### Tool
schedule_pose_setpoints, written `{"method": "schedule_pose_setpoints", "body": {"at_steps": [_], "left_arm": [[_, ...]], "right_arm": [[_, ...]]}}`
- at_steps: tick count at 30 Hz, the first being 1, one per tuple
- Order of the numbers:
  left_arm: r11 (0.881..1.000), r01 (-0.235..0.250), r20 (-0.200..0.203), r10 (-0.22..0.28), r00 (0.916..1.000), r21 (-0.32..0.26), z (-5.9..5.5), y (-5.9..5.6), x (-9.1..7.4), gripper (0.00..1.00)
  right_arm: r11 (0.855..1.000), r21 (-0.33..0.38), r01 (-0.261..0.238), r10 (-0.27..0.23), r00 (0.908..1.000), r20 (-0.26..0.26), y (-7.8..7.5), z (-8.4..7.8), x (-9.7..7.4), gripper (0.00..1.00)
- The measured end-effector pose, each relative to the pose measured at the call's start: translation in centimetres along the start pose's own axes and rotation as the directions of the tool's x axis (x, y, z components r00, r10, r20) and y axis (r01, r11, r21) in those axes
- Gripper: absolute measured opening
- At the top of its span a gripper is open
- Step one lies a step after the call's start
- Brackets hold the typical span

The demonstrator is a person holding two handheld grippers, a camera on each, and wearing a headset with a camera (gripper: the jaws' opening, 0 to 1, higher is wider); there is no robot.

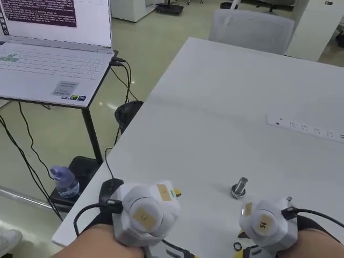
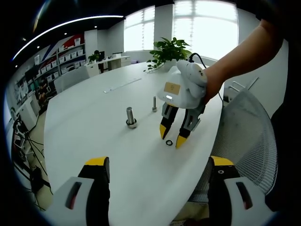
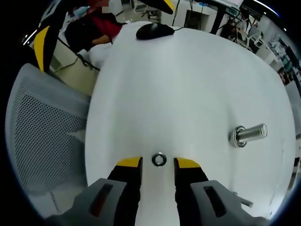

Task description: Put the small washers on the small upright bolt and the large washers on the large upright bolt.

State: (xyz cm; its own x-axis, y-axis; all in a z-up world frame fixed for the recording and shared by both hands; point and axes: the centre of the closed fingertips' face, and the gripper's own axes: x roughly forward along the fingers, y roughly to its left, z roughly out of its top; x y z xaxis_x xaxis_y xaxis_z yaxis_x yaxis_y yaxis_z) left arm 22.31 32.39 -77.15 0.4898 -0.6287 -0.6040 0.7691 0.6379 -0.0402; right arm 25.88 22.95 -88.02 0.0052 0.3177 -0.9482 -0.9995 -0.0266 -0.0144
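Between spread jaws, right gripper point(image 3: 158, 163): one washer point(image 3: 159, 159), probably small. Left gripper point(image 2: 158, 161) spread, empty. Two upright bolts point(image 2: 130, 117) point(image 2: 154, 103).

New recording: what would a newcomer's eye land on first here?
The right gripper, jaws open, with its tips either side of a small washer lying flat on the white table. Nearby stands the large upright bolt, with the small upright bolt beyond it in the left gripper view.

A small dark washer point(image 3: 159, 159) lies flat close to the surface's point(image 3: 188, 84) edge. The large silver bolt point(image 2: 130, 117) and the thin small bolt point(image 2: 154, 103) stand upright farther in.
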Motion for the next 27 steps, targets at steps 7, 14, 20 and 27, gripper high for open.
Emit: {"method": "schedule_pose_setpoints", "body": {"at_steps": [7,14,20,27], "left_arm": [[1.0,-0.003,0.004,0.003,1.0,-0.012,-0.24,-0.09,-0.27,0.83],[1.0,0.0,0.0,0.0,1.0,-0.019,-0.65,-0.22,-0.26,0.82],[1.0,-0.005,0.008,0.005,1.0,-0.025,-0.45,-0.02,-0.27,0.8],[1.0,-0.001,0.002,0.001,1.0,-0.03,-0.45,-0.06,-0.16,0.78]], "right_arm": [[1.0,0.009,0.012,-0.012,0.9998,-0.017,-0.21,0.03,0.03,0.19],[1.0,-0.004,0.017,-0.017,0.9985,-0.052,0.06,0.1,0.2,0.15],[1.0,-0.001,0.016,-0.016,0.9965,-0.082,0.0,0.03,0.23,0.14],[0.999,0.038,0.005,-0.003,0.9983,-0.058,-0.19,-0.12,0.28,0.12]]}}
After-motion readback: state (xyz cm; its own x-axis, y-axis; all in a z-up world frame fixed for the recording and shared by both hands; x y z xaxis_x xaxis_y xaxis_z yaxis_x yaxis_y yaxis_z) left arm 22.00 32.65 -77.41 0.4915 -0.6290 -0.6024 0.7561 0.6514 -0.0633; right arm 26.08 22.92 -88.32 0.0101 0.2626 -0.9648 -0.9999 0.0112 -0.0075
